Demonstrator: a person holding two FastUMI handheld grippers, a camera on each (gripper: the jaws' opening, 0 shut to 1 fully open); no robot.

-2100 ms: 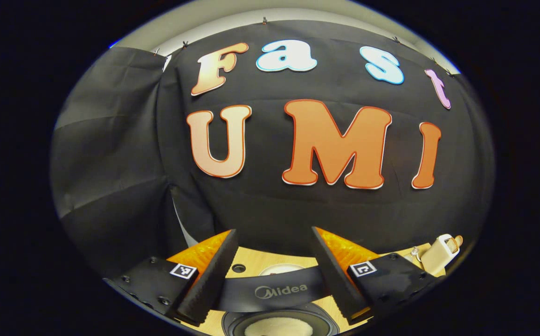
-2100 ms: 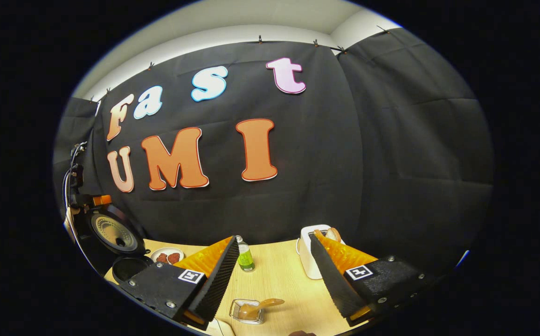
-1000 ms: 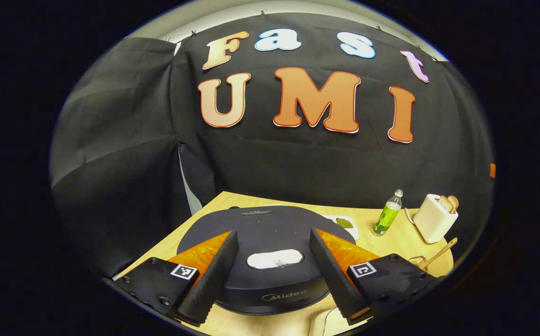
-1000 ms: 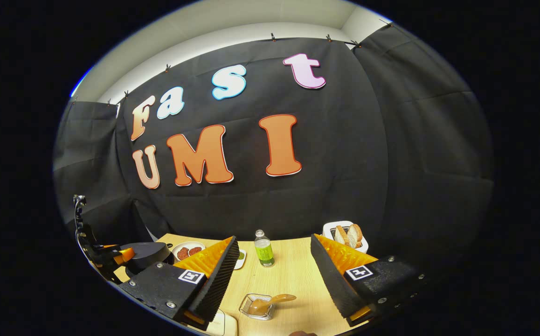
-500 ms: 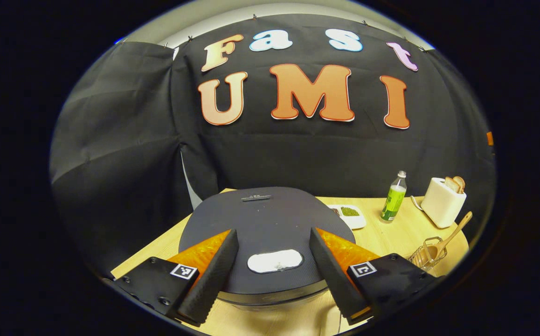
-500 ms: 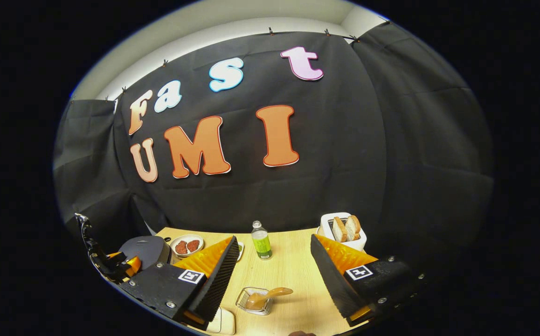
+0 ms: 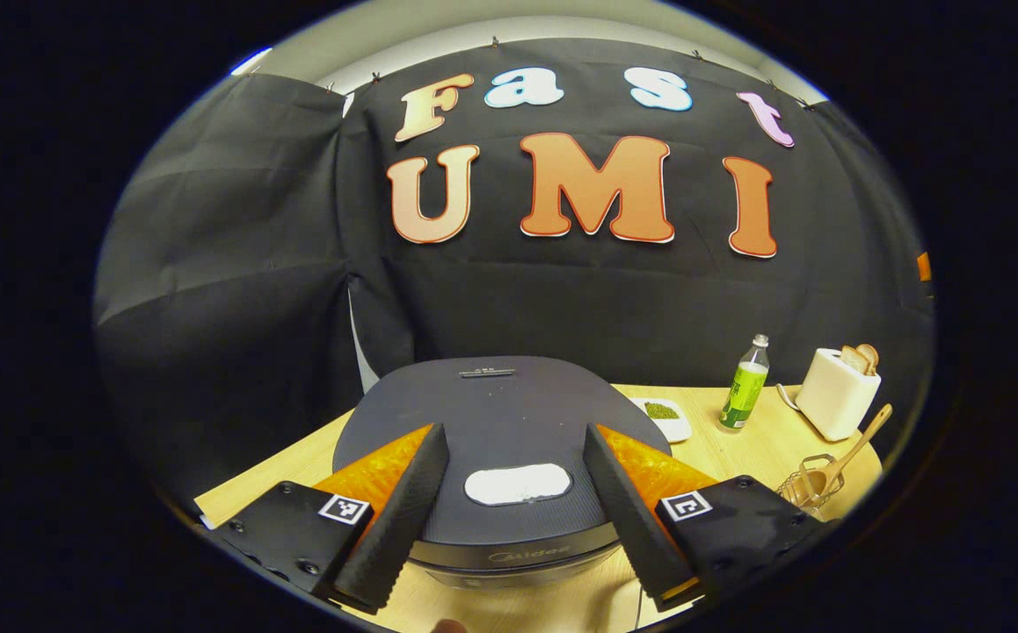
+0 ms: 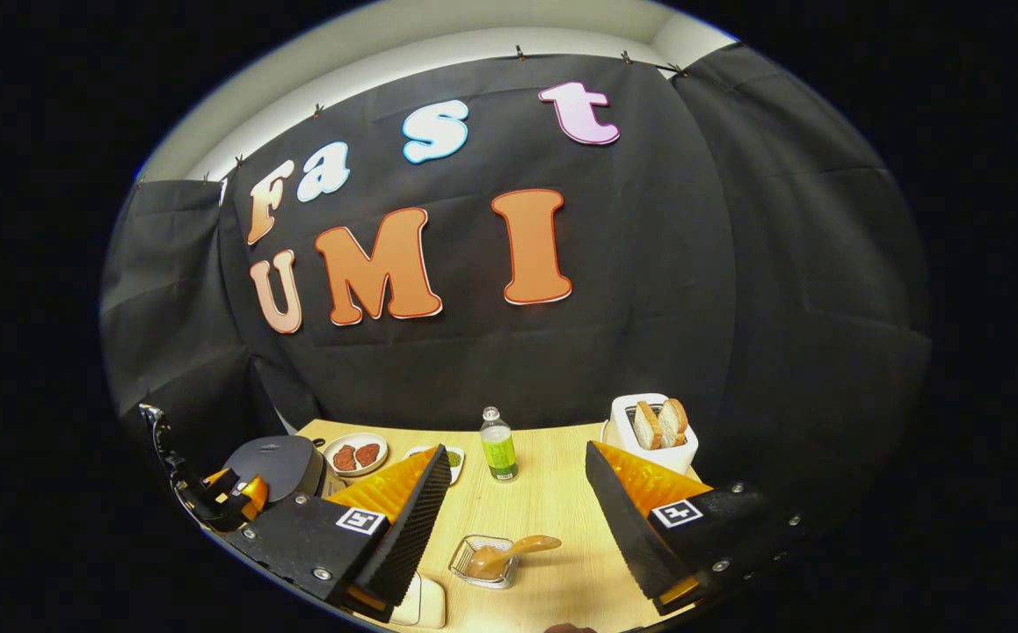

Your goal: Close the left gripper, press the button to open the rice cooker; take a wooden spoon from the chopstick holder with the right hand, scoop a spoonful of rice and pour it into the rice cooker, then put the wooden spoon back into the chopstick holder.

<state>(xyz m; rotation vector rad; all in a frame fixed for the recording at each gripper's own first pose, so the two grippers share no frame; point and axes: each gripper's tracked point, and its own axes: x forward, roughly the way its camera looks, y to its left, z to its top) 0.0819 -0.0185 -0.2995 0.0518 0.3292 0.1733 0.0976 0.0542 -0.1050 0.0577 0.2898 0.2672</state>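
Now, left gripper (image 7: 513, 492): jaws spread wide, holding nothing, touching nothing; the cooker's white button (image 7: 518, 484) sits in the gap between them.
Left pose: hovers above the cooker (image 7: 500, 422), aimed level across its shut lid.
Right gripper (image 8: 513, 501): jaws spread wide, empty, above the desk (image 8: 553, 501).
Right pose: hangs over the near desk edge, looking along it to the back wall; holder (image 8: 483, 563) low between the jaws.
Spoon (image 8: 509, 554): one, wooden, bowl down in the wire holder, handle leaning out to the right.
Cooker: one, dark, lid down, at the left end of the desk, left gripper at its front.
Bottle (image 8: 499, 455): one, green, upright, mid-desk at the back.
Toaster (image 8: 654, 440): one, white, two bread slices sticking up.
Plates: one round plate (image 8: 356, 454) with two reddish pieces; one small white dish (image 7: 663, 418) with green stuff, just beside the cooker.
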